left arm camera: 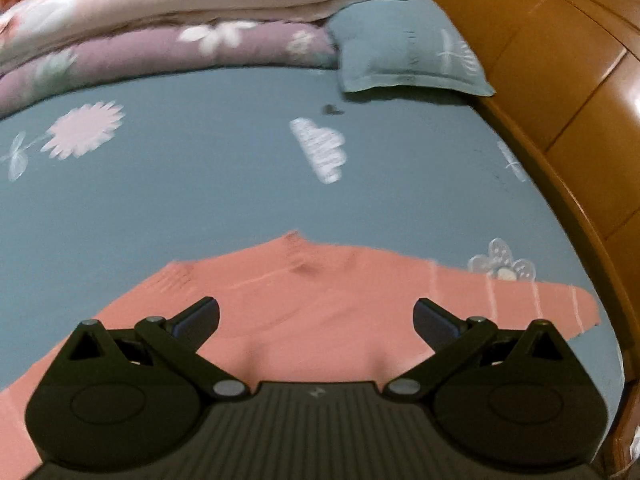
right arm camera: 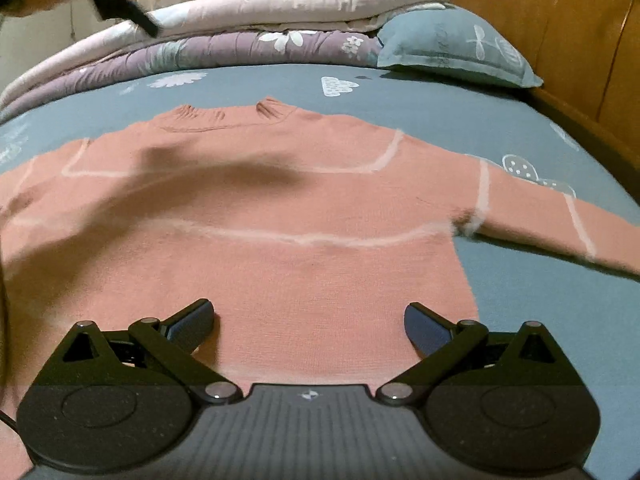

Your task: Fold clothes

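Note:
A salmon-pink sweater (right arm camera: 280, 208) with thin white lines lies flat on the blue bed sheet (right arm camera: 440, 104), collar at the far side and one sleeve (right arm camera: 560, 216) stretched to the right. My right gripper (right arm camera: 310, 322) hovers open over the sweater's lower body near its right side edge. In the left wrist view the same sweater (left arm camera: 320, 292) fills the lower frame, its sleeve (left arm camera: 520, 300) running right. My left gripper (left arm camera: 316, 320) is open above the upper part of the sweater, nothing between its fingers. The left gripper also shows, blurred, at the top left of the right wrist view.
Folded quilts (left arm camera: 180, 32), pink on purple, are stacked along the far side of the bed. A blue pillow (left arm camera: 408, 52) lies at the far right against the wooden headboard (left arm camera: 560, 60). The sheet (left arm camera: 200, 184) around the sweater carries printed flowers and clouds.

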`<action>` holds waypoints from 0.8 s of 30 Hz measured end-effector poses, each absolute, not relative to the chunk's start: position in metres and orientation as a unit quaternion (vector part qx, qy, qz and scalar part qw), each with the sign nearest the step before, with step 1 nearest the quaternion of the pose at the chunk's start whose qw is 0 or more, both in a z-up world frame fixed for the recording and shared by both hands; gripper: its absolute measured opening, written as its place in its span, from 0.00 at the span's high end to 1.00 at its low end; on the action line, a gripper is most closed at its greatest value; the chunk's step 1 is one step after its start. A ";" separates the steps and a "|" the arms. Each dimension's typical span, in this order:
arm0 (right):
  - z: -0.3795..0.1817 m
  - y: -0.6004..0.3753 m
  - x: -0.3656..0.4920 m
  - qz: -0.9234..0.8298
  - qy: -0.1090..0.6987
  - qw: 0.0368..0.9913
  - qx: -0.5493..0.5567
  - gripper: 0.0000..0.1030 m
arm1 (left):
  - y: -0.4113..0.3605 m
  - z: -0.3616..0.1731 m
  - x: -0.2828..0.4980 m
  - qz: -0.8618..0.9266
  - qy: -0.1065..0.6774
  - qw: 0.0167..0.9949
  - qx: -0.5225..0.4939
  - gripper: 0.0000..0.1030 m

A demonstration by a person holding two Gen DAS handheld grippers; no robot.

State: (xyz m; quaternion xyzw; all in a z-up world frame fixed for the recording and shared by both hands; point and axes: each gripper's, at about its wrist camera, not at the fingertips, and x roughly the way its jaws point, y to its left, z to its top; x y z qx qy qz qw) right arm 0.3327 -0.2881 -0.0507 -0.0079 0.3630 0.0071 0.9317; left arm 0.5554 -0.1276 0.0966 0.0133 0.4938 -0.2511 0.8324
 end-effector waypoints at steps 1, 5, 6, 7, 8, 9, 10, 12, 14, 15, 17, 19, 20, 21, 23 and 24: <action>-0.051 -0.284 0.333 0.003 0.362 0.932 -0.009 0.00 | -0.115 0.091 0.559 -0.242 0.499 0.832 0.009 0.01; -0.050 -0.277 0.336 -0.003 0.362 0.932 -0.001 0.00 | -0.077 0.043 0.579 -0.219 0.549 0.806 -0.034 0.01; -0.050 -0.276 0.337 -0.005 0.363 0.932 -0.001 0.00 | -0.070 0.030 0.584 -0.215 0.561 0.798 -0.048 0.01; -0.050 -0.275 0.338 -0.007 0.363 0.932 -0.001 0.00 | -0.063 0.018 0.588 -0.212 0.570 0.791 -0.062 0.01; -0.050 -0.275 0.339 -0.009 0.365 0.931 0.000 0.00 | -0.058 0.007 0.592 -0.210 0.577 0.785 -0.076 0.01; -0.049 -0.275 0.340 -0.012 0.368 0.930 0.002 0.00 | -0.054 -0.001 0.596 -0.208 0.580 0.783 -0.086 0.01; -0.049 -0.274 0.341 -0.015 0.373 0.928 0.003 0.00 | -0.051 -0.009 0.599 -0.206 0.582 0.780 -0.097 0.01; -0.047 -0.273 0.338 -0.020 0.381 0.924 0.008 0.00 | -0.045 -0.020 0.606 -0.205 0.579 0.780 -0.120 0.01; -0.047 -0.271 0.330 -0.023 0.385 0.923 0.007 0.00 | -0.040 -0.027 0.615 -0.205 0.570 0.783 -0.140 0.01; -0.047 -0.269 0.326 -0.024 0.386 0.922 0.007 0.00 | -0.039 -0.029 0.620 -0.206 0.562 0.789 -0.142 0.01; -0.048 -0.268 0.315 -0.027 0.389 0.921 0.007 0.00 | -0.038 -0.029 0.631 -0.202 0.549 0.797 -0.150 0.01; -0.048 -0.266 0.305 -0.029 0.392 0.919 0.009 0.00 | -0.037 -0.029 0.642 -0.197 0.540 0.802 -0.160 0.01; -0.049 -0.268 0.302 -0.030 0.393 0.919 0.014 0.00 | -0.036 -0.027 0.646 -0.195 0.541 0.802 -0.164 0.01; -0.049 -0.269 0.299 -0.031 0.394 0.918 0.019 0.00 | -0.035 -0.023 0.646 -0.193 0.542 0.802 -0.164 0.01; -0.050 -0.270 0.297 -0.033 0.396 0.917 0.025 0.00 | -0.031 -0.012 0.645 -0.194 0.543 0.801 -0.164 0.01; -0.050 -0.270 0.298 -0.034 0.397 0.917 0.026 0.00 | -0.028 -0.002 0.641 -0.205 0.540 0.800 -0.163 0.01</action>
